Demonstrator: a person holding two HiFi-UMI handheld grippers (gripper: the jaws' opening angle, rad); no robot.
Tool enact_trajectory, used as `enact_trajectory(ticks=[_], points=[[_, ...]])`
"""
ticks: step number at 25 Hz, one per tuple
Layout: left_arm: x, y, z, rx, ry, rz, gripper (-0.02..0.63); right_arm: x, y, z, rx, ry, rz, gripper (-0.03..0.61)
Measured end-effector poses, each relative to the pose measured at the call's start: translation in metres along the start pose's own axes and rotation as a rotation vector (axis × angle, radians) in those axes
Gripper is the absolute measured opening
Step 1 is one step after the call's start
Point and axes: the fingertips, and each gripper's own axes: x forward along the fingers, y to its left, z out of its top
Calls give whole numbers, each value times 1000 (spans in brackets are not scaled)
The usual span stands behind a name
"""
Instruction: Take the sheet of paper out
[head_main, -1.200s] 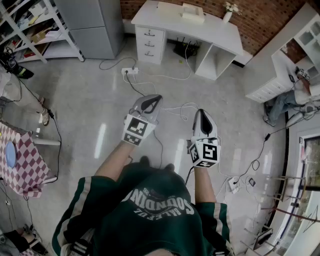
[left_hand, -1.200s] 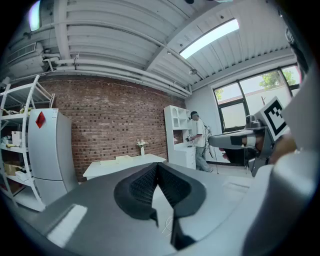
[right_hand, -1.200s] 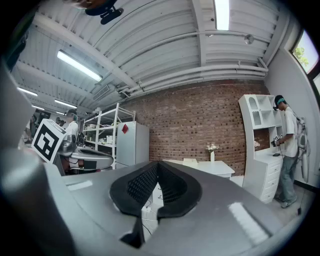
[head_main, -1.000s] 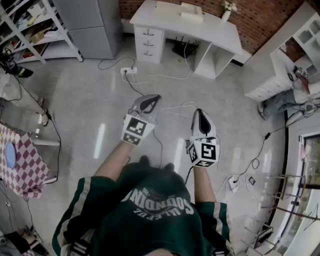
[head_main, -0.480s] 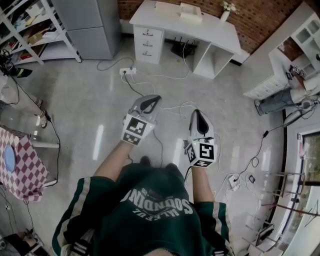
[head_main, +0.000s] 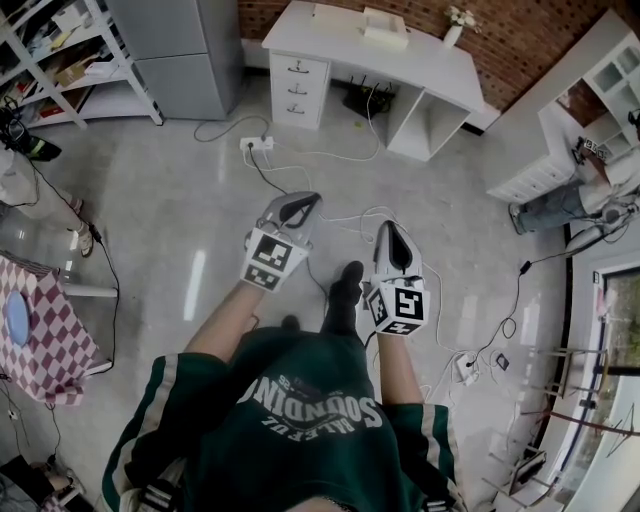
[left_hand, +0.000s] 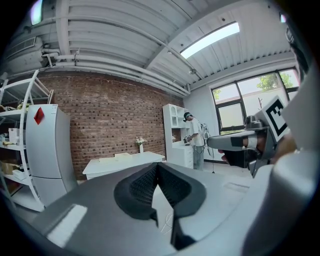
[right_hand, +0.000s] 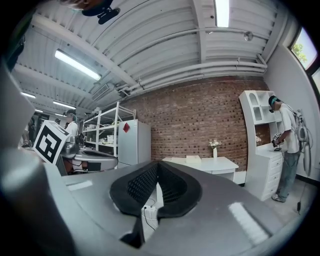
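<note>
**Item: left hand-held gripper**. Held out level over the grey glossy floor. Jaws are closed tip to tip, with nothing between them.

**Item: right hand-held gripper**. Beside the left one, level. Jaws are likewise together and empty. The person's dark shoe shows on the floor between the two tools.

**Item: sheet of paper.** Cannot be made out in any view. The likeliest place is the white table with drawers against the brick wall, well apart from both tools. A pale flat box lies on it beside a small vase of flowers. Whether the sheet is in or under that box cannot be told.

**Handling, as judged.** Very light, limp and easily creased or torn. It slides readily on a smooth top and droops when lifted by one point.

**Hold, as judged.** Pinch a free edge or corner with the pads flat. Draw it out slowly, with the other tool steadying the container.

**Status.** Task not begun.
</note>
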Motion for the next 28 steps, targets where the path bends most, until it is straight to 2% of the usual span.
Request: enact_trajectory(ticks=[9, 18, 28], points=[[31, 18, -3, 5, 5, 8, 11, 34, -12, 1, -4, -17, 25, 0], [101, 41, 1, 7, 8, 7, 11, 95, -67, 8, -12, -20, 19, 0], [207, 78, 9, -1, 44, 20, 11, 186, -138, 12, 8, 11, 43, 0]])
